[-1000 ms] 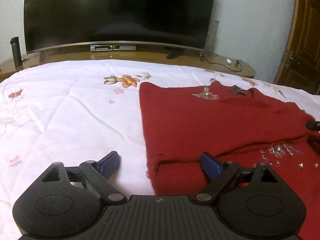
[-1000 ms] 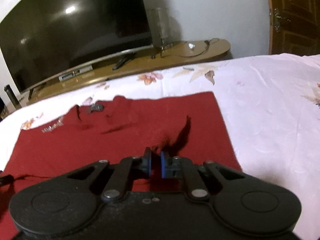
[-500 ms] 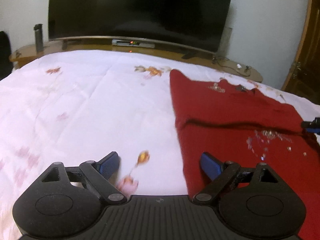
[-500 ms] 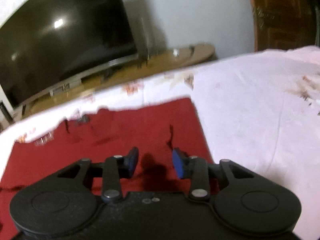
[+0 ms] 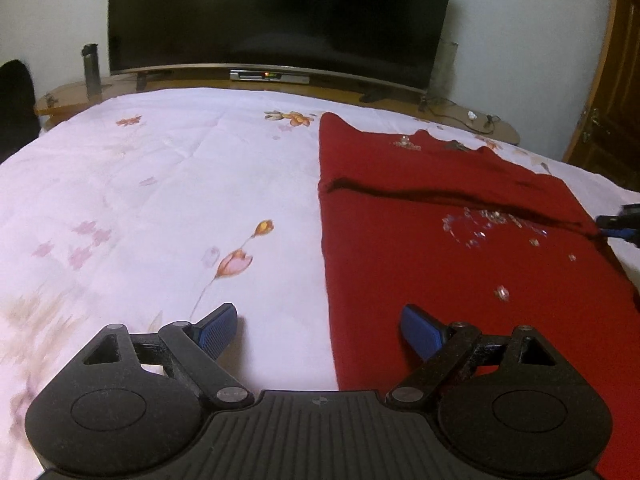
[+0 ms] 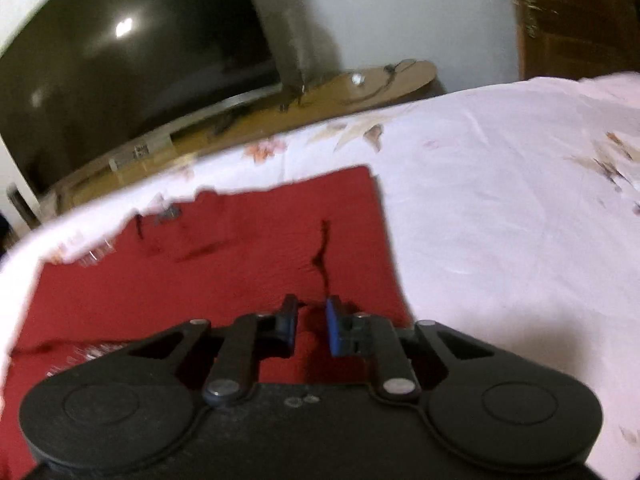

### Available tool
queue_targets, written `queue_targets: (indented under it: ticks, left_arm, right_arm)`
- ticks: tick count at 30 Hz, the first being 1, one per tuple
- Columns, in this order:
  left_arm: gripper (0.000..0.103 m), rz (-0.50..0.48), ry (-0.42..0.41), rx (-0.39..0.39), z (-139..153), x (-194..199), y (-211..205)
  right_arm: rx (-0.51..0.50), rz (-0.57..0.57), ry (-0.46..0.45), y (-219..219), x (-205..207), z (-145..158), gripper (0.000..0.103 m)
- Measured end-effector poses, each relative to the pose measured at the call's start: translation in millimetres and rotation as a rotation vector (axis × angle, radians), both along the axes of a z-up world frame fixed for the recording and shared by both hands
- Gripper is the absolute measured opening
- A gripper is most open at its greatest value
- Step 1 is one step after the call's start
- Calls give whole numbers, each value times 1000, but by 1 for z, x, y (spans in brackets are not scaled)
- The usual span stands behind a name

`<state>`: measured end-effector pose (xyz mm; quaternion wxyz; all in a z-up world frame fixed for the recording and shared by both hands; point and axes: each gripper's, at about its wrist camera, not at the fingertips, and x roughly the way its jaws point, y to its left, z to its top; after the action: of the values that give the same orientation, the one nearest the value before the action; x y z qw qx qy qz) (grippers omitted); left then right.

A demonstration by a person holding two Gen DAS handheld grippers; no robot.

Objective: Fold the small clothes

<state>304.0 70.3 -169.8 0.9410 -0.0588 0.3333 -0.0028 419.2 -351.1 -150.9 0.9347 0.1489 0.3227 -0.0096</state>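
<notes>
A small red knit garment with sparkly beads (image 5: 440, 232) lies flat on the white floral bedsheet (image 5: 168, 200), with a fold line running across it. My left gripper (image 5: 320, 330) is open and empty, hovering over the garment's left edge near its bottom. My right gripper (image 6: 311, 326) hovers over the garment (image 6: 224, 264) near its right edge, jaws a small gap apart with red cloth showing between them; I cannot tell whether they pinch it. The right gripper's tip also shows in the left wrist view (image 5: 618, 229) at the garment's right edge.
A large dark TV (image 5: 280, 16) stands on a wooden stand (image 5: 460, 112) beyond the bed's far edge. A dark bottle (image 5: 91, 66) stands on the stand's left end. A wooden door (image 5: 616, 92) is at the right.
My left gripper pulled back toward me and stayed open. My right gripper let go of the red fold, opened wide, then narrowed to a small gap. The garment now lies flatter.
</notes>
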Motion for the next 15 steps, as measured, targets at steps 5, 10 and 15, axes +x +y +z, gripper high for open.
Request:
queue_targets:
  ticks: [5, 10, 15]
  left_arm:
    - [88, -31, 24, -98, 1, -40, -1]
    - [88, -119, 102, -231, -8, -83, -5]
    - [80, -156, 174, -379, -18, -122, -1]
  right_arm:
    - [144, 20, -42, -33, -84, 7, 28]
    - [260, 76, 52, -63, -172, -2, 55]
    - [459, 168, 184, -80, -238, -21, 53]
